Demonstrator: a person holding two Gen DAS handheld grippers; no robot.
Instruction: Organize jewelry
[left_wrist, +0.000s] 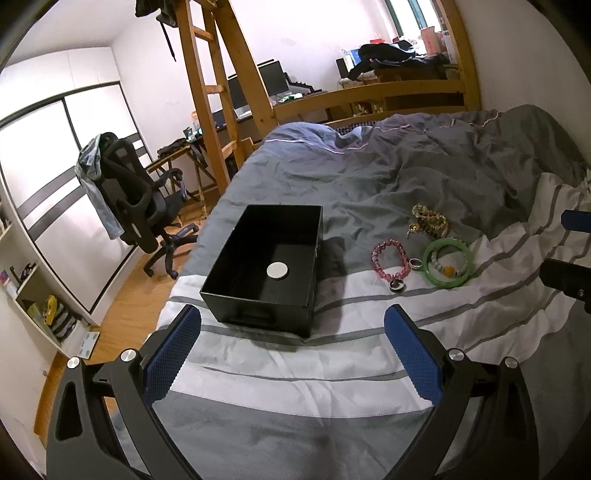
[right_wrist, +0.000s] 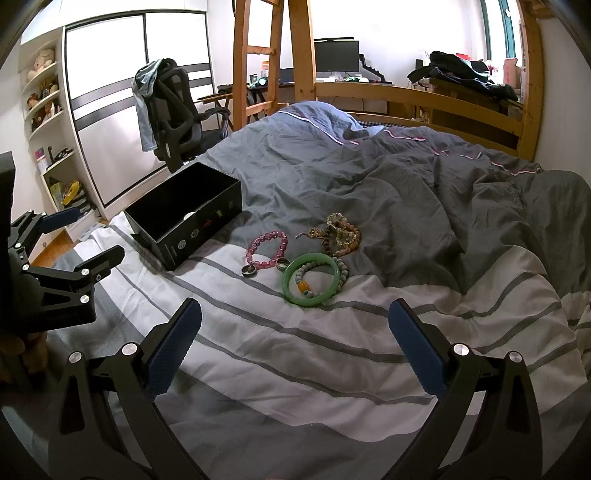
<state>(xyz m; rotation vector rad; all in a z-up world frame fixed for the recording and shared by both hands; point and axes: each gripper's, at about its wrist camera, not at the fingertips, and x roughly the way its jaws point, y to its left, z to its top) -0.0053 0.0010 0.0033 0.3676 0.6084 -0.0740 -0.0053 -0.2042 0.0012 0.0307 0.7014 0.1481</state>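
Observation:
An open black box (left_wrist: 269, 258) lies on the bed with a round silver disc (left_wrist: 277, 270) inside; it also shows in the right wrist view (right_wrist: 184, 214). Right of it lie a pink bead bracelet (left_wrist: 389, 258), a dark ring (left_wrist: 415, 263), a green bangle (left_wrist: 448, 266) around a grey bead bracelet, and gold-brown bead bracelets (left_wrist: 430, 219). The right wrist view shows the pink bracelet (right_wrist: 266, 248), green bangle (right_wrist: 312, 278) and brown beads (right_wrist: 341, 232). My left gripper (left_wrist: 291, 354) is open and empty just before the box. My right gripper (right_wrist: 295, 347) is open and empty, short of the bangle.
The bed has a rumpled grey duvet (right_wrist: 406, 177) and a white striped sheet (right_wrist: 295, 369). An office chair (left_wrist: 136, 206) and a wardrobe stand left of the bed. A wooden ladder and bed frame (right_wrist: 424, 96) rise behind.

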